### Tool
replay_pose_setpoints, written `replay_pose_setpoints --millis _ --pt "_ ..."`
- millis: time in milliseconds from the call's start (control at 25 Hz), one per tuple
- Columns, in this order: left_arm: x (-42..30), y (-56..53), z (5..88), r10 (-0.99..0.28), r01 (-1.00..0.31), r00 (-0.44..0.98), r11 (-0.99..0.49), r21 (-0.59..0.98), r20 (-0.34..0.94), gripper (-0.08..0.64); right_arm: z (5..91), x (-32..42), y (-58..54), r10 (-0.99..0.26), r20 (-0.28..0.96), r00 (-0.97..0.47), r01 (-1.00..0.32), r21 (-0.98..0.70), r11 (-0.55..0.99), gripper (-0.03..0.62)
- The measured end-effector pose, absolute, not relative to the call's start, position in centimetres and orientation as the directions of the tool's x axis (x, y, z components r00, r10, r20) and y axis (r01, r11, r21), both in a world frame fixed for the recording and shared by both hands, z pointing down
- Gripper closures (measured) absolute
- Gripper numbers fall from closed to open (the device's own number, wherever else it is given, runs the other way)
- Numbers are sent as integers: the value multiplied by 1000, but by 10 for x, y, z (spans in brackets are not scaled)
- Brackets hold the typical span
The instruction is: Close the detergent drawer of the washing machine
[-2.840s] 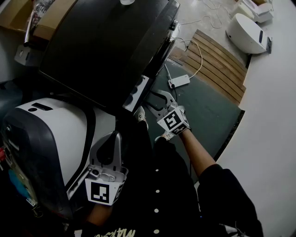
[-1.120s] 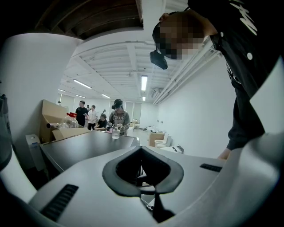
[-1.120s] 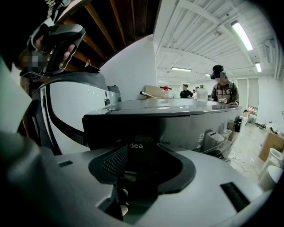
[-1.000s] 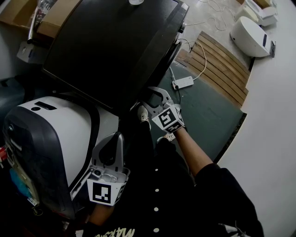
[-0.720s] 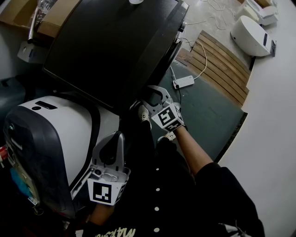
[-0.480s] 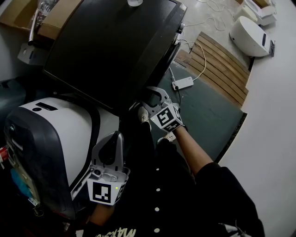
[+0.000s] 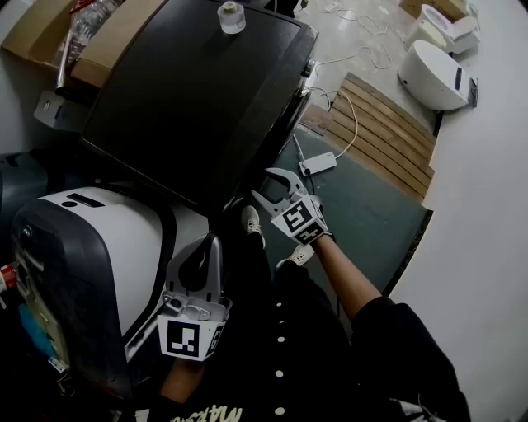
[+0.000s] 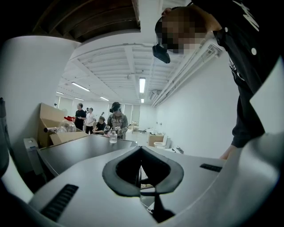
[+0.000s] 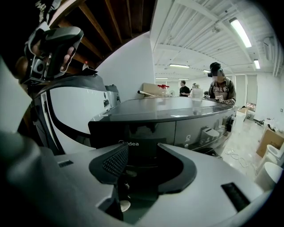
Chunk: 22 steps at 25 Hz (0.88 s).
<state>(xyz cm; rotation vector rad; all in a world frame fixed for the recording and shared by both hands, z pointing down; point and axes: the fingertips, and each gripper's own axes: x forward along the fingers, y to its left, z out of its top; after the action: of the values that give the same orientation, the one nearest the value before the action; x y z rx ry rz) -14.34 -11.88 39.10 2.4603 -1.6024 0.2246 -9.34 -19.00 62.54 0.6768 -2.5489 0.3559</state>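
Pushed flush, detergent drawer [image 9: 133, 131] faces right hand-held gripper [image 9: 142, 145], jaws apart.

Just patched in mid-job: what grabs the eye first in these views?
The big dark washing machine fills the upper head view, a small clear bottle on its top. The right gripper, fingers apart, points at its drawer front, which looks flush. The left gripper hangs shut beside a white appliance at lower left.

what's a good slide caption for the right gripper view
Open, empty right gripper facing the Midea-labelled detergent drawer of the dark washing machine.
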Motion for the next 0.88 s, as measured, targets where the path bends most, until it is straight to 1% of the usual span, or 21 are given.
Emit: replay_pose_setpoints --millis 120,400,480,600,720,880 --pt "-138 -120 386 -884 -911 413 -406 77 218 545 610 -75 -185 -418 499 -759 -533 -107 839 388" --pt "-118 -128 375 -876 -893 449 -443 75 176 545 550 -25 -181 -519 429 -739 -608 -93 789 413" --pt "-114 -131 372 -875 -890 455 -450 73 162 545 529 -11 -180 -559 396 -729 -636 -92 766 459" --pt "-106 -134 367 -869 -881 472 -467 69 150 545 496 10 -177 -621 329 -712 -676 -83 732 480" --pt "-99 -139 364 -863 -876 483 -477 75 147 545 462 34 -175 -685 260 -681 -722 -83 686 526" --pt "-92 -149 360 -858 -870 493 -485 88 141 545 420 67 -173 -755 204 -624 -780 -93 619 543"
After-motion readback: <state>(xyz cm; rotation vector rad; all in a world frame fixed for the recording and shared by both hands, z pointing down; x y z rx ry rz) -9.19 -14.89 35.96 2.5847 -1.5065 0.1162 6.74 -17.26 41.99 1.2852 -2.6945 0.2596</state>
